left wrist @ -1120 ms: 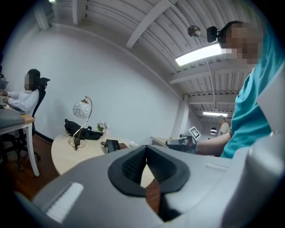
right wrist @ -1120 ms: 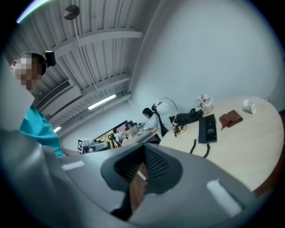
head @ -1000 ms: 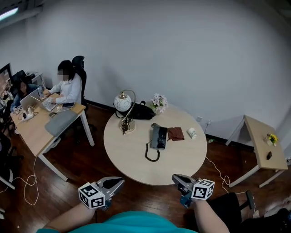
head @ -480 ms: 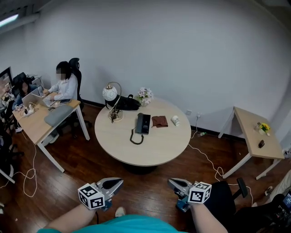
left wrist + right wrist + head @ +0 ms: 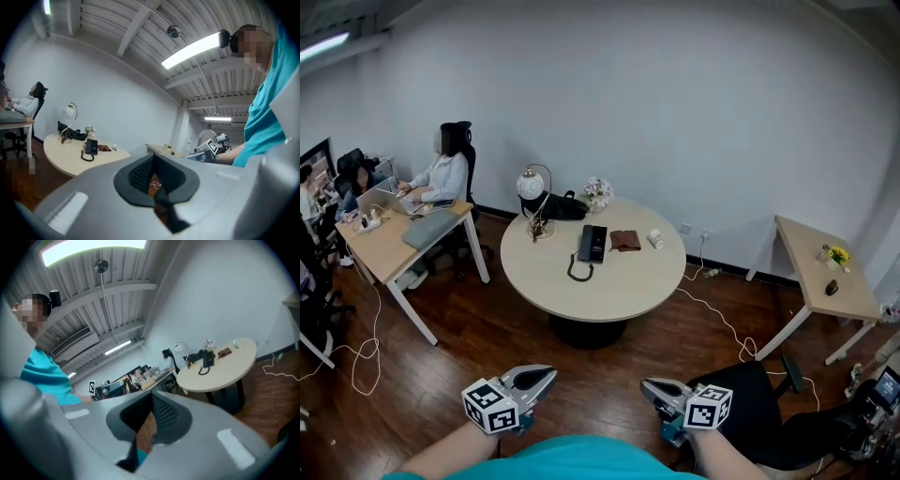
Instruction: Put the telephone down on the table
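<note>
Telephone (image 5: 592, 243): black, flat and oblong, lying on the round table a little behind its middle. It is well apart from both grippers, and nothing holds it.
Cord (image 5: 577, 273): black and thin, curling in a loop from the telephone's near end over the tabletop.
Table (image 5: 619, 286): round, with a smooth pale wood-coloured top on a dark central foot.
Pouch (image 5: 625, 240): brown, flat and soft-looking, just right of the telephone.
Cup (image 5: 654, 239): small, white and rounded, right of the pouch.
Lamp (image 5: 532, 185): white globe on a thin curved metal stem, at the table's far left edge.
Bag (image 5: 558, 206): black and slumped, behind the lamp, with pale flowers (image 5: 598, 191) at its right.
Left gripper (image 5: 546, 373): smooth grey shell with dark ribbed pads. The jaws are together with nothing between them, held low over the floor in front of the person's body.
Right gripper (image 5: 649, 385): same build, jaws closed and empty, level with the left one.
Floor (image 5: 487, 337): dark, glossy wooden boards.
</note>
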The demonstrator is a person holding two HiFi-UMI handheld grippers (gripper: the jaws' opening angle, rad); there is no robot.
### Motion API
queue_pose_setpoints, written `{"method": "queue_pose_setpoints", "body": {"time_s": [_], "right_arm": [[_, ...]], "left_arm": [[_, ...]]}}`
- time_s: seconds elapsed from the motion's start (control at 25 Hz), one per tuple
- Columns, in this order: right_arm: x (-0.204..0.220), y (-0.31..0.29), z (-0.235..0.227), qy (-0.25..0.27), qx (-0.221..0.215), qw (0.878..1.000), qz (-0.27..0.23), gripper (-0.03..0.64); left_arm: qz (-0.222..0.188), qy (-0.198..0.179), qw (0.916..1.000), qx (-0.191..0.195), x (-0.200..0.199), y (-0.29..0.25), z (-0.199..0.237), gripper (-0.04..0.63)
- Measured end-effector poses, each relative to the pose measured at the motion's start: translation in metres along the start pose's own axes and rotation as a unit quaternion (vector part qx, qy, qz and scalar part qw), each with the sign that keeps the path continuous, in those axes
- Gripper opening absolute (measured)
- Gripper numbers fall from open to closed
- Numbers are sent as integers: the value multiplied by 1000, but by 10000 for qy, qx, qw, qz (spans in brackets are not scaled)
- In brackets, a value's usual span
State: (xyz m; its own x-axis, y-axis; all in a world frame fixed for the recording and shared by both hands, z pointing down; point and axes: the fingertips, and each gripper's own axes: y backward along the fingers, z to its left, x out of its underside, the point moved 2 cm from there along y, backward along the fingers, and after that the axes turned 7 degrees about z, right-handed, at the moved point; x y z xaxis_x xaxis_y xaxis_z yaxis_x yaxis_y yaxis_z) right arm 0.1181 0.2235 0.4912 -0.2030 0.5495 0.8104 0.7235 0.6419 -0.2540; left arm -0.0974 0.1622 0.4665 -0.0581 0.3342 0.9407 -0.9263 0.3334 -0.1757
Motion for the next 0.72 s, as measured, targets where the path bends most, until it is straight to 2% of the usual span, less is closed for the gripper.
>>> {"method": "queue_pose_setpoints", "body": {"time_s": [0.24,0.48,0.72], "right_arm": [[11,-27,52,343,116,9992,-143,2],[11,-70,93,413,278,9962,-720,0],[15,-105,112,656,355,9959,-519,0]], "left_arm": [[-57,-79,9999,111,1,48,9,6],[-28,-172,9996,239,7,113,30,6],[19,-192,9997,166,18,151,43,6]]}}
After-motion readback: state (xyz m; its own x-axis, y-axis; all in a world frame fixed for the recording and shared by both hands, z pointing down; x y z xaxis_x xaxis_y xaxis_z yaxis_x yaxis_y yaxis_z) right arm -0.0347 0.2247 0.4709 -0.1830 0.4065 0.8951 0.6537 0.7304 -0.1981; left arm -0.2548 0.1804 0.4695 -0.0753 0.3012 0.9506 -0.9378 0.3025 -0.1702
